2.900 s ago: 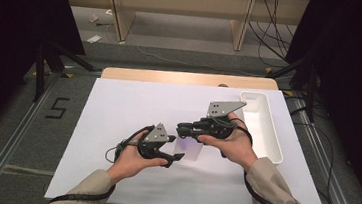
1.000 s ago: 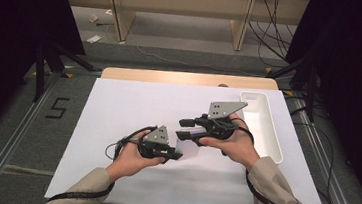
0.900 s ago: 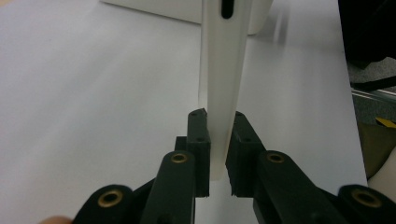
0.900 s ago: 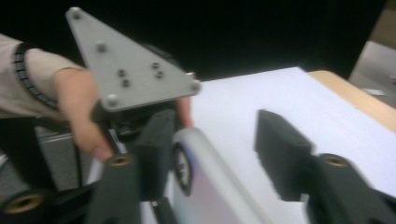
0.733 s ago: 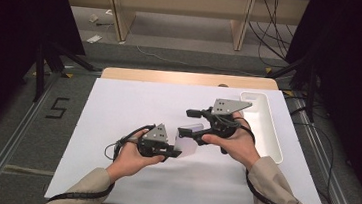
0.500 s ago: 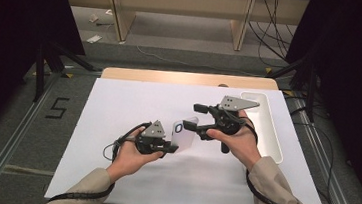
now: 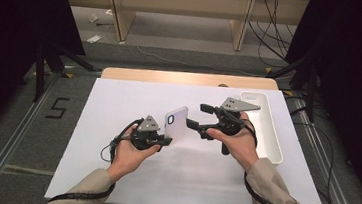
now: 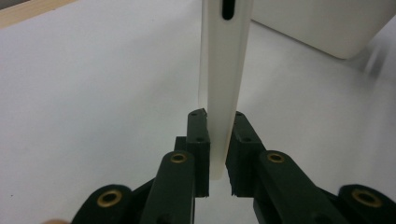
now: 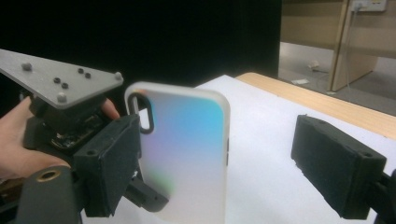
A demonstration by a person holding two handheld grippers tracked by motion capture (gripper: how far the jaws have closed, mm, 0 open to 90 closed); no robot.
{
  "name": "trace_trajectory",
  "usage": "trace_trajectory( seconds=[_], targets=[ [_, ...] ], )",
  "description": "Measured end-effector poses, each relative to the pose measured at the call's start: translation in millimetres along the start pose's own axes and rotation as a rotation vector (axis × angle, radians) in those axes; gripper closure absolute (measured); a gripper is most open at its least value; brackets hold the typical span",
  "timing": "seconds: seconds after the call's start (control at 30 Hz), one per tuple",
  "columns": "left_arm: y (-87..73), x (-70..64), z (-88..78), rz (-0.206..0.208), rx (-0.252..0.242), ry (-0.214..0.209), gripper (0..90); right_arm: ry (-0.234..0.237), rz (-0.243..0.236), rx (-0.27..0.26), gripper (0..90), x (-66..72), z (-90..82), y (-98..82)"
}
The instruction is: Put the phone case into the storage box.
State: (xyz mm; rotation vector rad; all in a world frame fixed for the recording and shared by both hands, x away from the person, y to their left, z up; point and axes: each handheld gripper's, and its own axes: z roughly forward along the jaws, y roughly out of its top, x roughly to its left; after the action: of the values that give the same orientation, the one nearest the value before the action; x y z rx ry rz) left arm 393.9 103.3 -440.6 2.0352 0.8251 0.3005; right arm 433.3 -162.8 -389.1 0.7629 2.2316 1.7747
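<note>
A translucent white phone case (image 7: 175,124) with a rainbow sheen stands upright above the white table sheet (image 7: 119,101). My left gripper (image 7: 166,141) is shut on its lower edge; in the left gripper view the two pads (image 8: 198,140) pinch the case (image 8: 224,70) edge-on. My right gripper (image 7: 196,115) is just right of the case, and its jaws have just been opening. In the right gripper view the case (image 9: 187,158) stands between the wide-apart pads (image 9: 338,165), and neither pad presses on it.
A long white tray (image 7: 270,141) lies along the right side of the sheet, beside my right hand; its corner (image 8: 327,23) appears in the left gripper view. The wooden table edge (image 7: 186,77) runs along the far side. Beyond it are the floor and shelf legs.
The right gripper's jaws have spread apart and come off the case. The left gripper has tipped the case up from low between the grippers to upright.
</note>
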Motion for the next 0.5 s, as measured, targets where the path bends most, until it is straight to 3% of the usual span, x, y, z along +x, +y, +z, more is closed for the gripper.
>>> trace_trajectory(
  seconds=[0.2, 0.5],
  targets=[
    [0.1, 0.6, -0.5, -0.048, 0.000, 0.013, 80.7, -0.049, 0.020, -0.017, 16.8, -1.1, 1.1, -4.3],
    [0.0, 0.0, 0.2, -0.069, -0.001, 0.011, 80.7, -0.084, 0.030, -0.025, 16.1, -1.5, 2.6, -8.5]
  ],
)
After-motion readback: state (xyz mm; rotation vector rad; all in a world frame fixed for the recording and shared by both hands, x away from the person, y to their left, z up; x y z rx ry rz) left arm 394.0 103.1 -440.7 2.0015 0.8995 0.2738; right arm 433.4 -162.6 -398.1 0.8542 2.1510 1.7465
